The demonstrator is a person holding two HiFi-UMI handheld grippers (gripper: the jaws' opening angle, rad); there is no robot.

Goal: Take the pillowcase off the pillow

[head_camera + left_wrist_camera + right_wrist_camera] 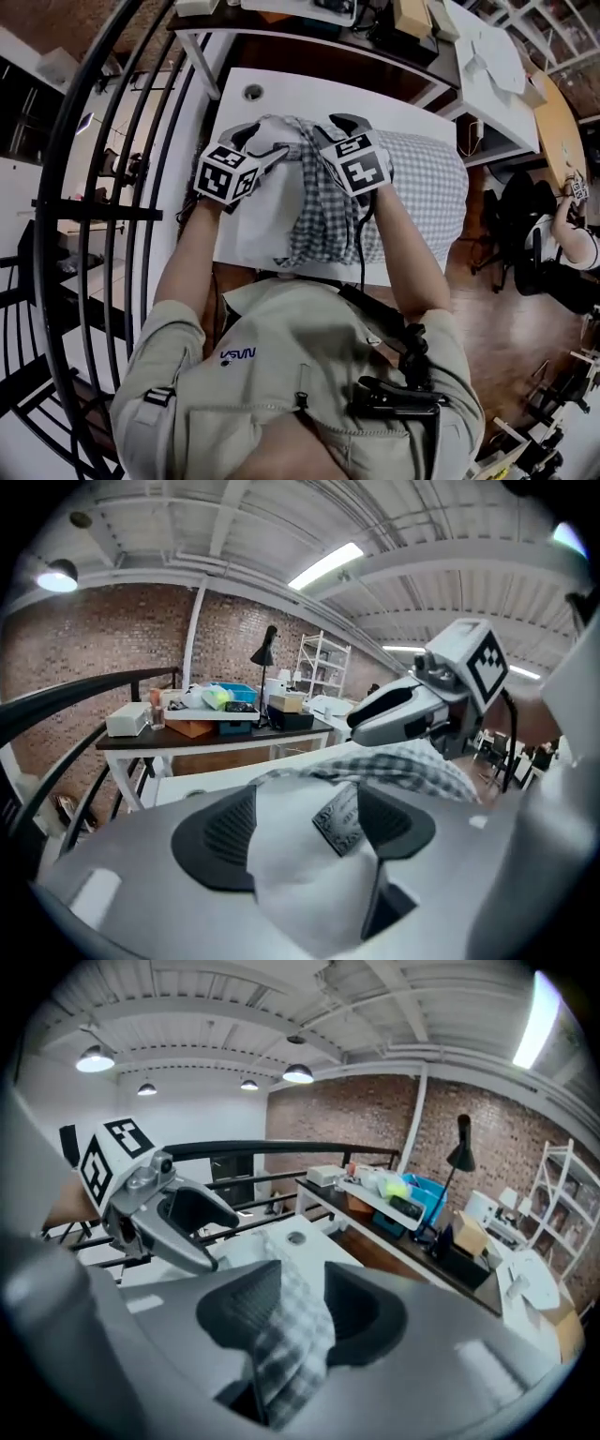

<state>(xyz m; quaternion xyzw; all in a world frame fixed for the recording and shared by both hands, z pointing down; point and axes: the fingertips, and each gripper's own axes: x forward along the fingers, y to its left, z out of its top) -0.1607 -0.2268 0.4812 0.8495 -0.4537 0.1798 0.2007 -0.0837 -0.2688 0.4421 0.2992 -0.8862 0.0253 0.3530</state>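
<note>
since the pillowcase (412, 187) is thin checked cotton, light and limp, it will likely bunch and slip rather than keep a shape. its open hem looks the best place to pinch. the white pillow (262, 211) inside is soft and springy and is best held by a corner.

in the head view the person holds both tools over a white table (281, 89). the left gripper (255, 142) sits at the bared pillow end. the right gripper (333, 131) is just beside it, over the gathered checked hem. the rest of the cased pillow stretches away to the right gripper's right.

in the left gripper view the jaws stand wide and released. smooth white pillow fabric bulges up between the ribbed black pads. a small grey textured patch (337, 822) lies near the right pad; what it is cannot be told. the checked cloth lies just ahead.

in the right gripper view the jaws are partly spread. a crumpled fold of the case hangs between the pads, which do not appear to squeeze it yet.
</note>
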